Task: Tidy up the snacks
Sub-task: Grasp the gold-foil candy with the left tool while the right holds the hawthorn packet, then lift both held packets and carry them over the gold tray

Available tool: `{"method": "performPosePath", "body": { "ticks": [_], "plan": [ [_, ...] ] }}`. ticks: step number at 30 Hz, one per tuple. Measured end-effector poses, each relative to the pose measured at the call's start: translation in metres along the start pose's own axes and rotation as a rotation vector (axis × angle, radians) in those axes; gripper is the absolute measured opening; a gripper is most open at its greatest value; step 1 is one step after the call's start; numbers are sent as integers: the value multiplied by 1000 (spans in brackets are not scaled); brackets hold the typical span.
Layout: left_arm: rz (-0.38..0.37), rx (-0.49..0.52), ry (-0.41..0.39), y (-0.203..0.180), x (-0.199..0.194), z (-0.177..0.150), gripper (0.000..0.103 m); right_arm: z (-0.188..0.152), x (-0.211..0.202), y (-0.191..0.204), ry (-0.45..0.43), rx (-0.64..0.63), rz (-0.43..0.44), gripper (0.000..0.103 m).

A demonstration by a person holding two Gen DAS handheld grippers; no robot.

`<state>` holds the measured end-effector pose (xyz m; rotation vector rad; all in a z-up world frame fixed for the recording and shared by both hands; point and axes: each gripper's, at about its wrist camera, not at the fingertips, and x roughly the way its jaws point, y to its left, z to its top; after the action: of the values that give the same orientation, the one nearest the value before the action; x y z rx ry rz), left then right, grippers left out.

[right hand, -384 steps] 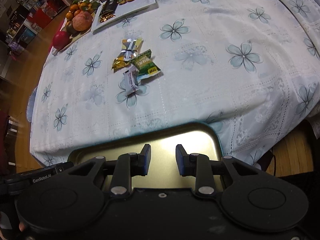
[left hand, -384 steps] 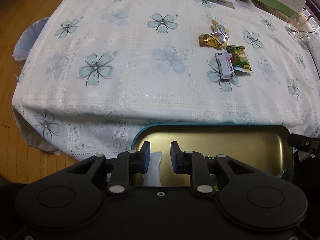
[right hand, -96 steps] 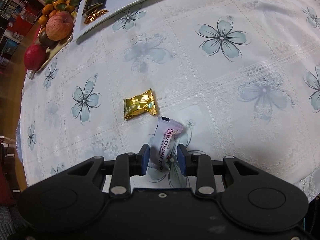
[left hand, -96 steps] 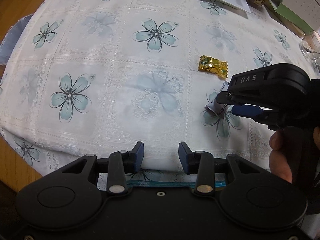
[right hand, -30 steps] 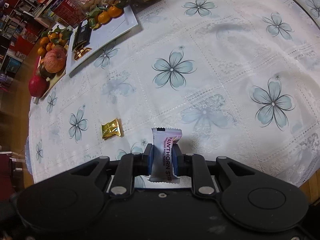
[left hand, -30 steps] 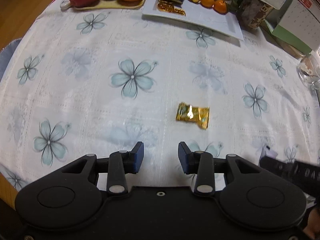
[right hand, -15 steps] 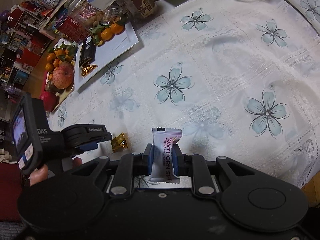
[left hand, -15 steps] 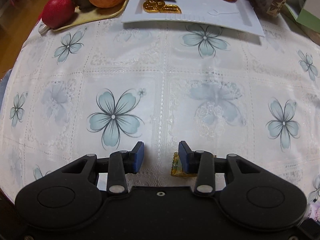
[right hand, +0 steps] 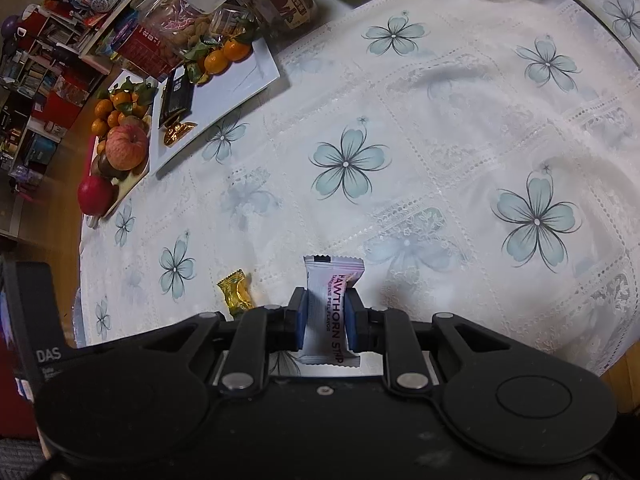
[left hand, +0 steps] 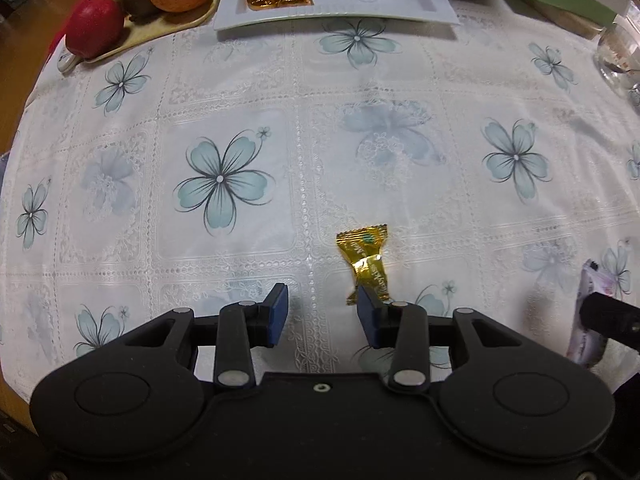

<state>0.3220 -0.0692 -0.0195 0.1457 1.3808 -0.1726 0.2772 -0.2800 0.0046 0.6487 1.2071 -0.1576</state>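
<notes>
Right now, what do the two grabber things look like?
Both the left gripper and right gripper are matte black plastic with blue pads on two fingers, silver rivets and round dimples. White letters "DAS" mark the left one's side.

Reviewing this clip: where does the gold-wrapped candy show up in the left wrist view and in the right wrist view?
Left wrist: gold candy lies on the tablecloth, lower centre, just beyond the open left gripper's right finger.
Right wrist: gold candy lower left, left of the right gripper clamping the hawthorn strip.
Shared landmark: red apple.
</notes>
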Motion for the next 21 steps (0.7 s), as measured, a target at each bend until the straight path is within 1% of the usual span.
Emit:
{"method": "performPosePath", "body": {
  "ticks": [4, 7, 11, 15, 18, 20, 21],
  "plan": [
    [-38, 3, -16, -10, 3, 9, 48, 0, 3, 2, 13, -8, -15, 21],
    [-43, 8, -1, -16, 13, 15, 48, -1, 6, 3, 28, -20, -36, 21],
    [-23, 12, 26, -21, 26, 16, 48, 0, 9, 2, 36, -27, -62, 21],
    [-9, 10, 43, -25, 34, 17, 48, 1, 10, 2, 46, -26, -58, 21],
    [-7, -11, 65, -25, 41, 21, 48, 0, 10, 4, 45, -38, -60, 21],
    [-14, -31, 74, -23, 42, 23, 47, -1, 11, 5, 48, -43, -62, 21],
    [-16, -41, 80, -22, 42, 24, 43, -1, 12, 5, 50, -44, -64, 21]
  ]
}}
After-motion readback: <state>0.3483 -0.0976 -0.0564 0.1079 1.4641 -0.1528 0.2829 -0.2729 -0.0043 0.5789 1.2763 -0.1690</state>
